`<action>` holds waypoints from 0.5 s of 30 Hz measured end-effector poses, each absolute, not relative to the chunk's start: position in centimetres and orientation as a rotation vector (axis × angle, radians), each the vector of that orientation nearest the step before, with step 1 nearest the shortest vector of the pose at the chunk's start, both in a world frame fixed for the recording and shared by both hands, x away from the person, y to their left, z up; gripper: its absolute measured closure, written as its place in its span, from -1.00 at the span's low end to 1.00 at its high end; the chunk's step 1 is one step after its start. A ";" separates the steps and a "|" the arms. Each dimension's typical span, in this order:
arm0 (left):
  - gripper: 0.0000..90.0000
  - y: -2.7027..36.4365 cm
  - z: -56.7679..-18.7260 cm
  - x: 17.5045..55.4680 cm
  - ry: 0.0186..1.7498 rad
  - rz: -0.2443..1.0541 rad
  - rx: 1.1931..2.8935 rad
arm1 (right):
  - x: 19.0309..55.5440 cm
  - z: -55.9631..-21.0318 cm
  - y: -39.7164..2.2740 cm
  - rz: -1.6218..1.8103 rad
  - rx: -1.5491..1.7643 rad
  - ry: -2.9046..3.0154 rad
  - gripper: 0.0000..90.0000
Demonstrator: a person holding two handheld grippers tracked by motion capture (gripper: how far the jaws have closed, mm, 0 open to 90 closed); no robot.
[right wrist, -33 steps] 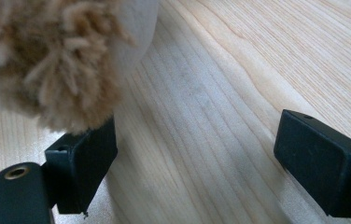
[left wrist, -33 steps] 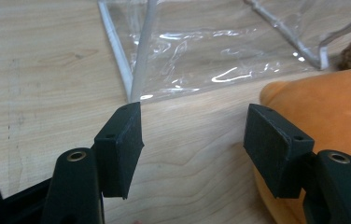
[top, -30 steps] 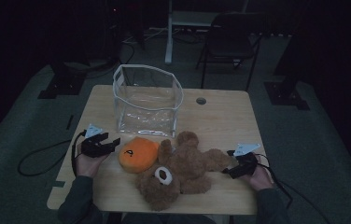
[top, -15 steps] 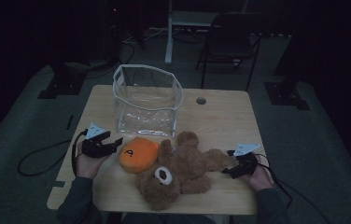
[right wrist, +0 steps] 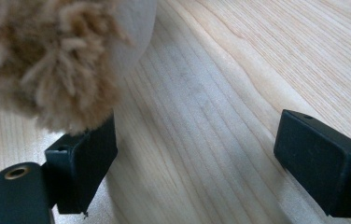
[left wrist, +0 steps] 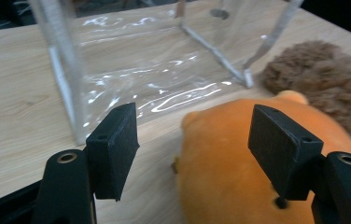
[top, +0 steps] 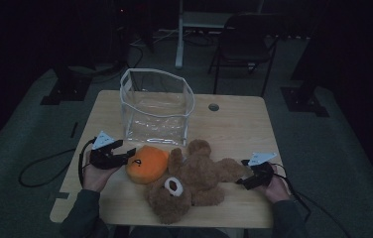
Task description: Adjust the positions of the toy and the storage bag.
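A: Where's the orange plush [top: 146,164]?
B: On the table [top: 234,119], near side, just left of the bear [top: 189,181] and in front of the clear bag [top: 157,106].
A: And the left gripper [top: 125,156]?
B: Right at the plush's left edge. Its jaws have just been opening; they stand apart with the plush partly between them, and the pads aren't pressing on it.
A: The right gripper [top: 244,179]?
B: By the bear's paw at the right. Jaws wide apart, gripping nothing; the fur only brushes one pad [right wrist: 82,161]

Open right claw [right wrist: 197,163] beside teddy paw [right wrist: 57,60]
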State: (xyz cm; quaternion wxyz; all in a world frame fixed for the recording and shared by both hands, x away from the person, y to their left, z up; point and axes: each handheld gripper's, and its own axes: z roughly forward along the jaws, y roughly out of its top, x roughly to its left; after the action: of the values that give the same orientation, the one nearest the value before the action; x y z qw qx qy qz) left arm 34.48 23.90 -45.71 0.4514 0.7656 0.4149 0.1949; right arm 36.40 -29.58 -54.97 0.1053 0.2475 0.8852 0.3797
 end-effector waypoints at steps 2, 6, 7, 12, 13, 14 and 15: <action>-0.29 23.5 -45.5 34.3 1.011 0.475 1.900 | 36.4 -55.0 -29.6 1.119 0.729 2.609 -0.72; -0.32 22.9 -45.3 34.1 0.984 0.463 1.915 | 36.4 -55.0 -29.6 1.119 0.729 2.609 -0.72; -0.32 22.8 -45.3 34.0 0.978 0.457 1.917 | 36.4 -55.0 -29.6 1.119 0.729 2.609 -0.72; -0.34 22.2 -45.0 33.6 0.929 0.432 1.930 | 36.4 -55.0 -29.6 1.119 0.729 2.608 -0.72; -0.35 22.0 -45.0 33.6 0.923 0.430 1.932 | 36.4 -55.0 -29.6 1.119 0.729 2.609 -0.72; -0.35 21.9 -44.9 33.5 0.918 0.427 1.937 | 36.4 -55.0 -29.6 1.119 0.729 2.609 -0.72; -0.36 21.8 -44.9 33.5 0.912 0.425 1.943 | 36.4 -55.0 -29.6 1.119 0.729 2.608 -0.72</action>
State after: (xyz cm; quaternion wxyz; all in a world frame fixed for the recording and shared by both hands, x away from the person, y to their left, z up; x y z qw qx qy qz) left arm 33.50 21.81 -44.93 0.4588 0.7890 0.3704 0.1727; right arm 36.40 -29.58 -54.97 0.1053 0.2473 0.8852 0.3798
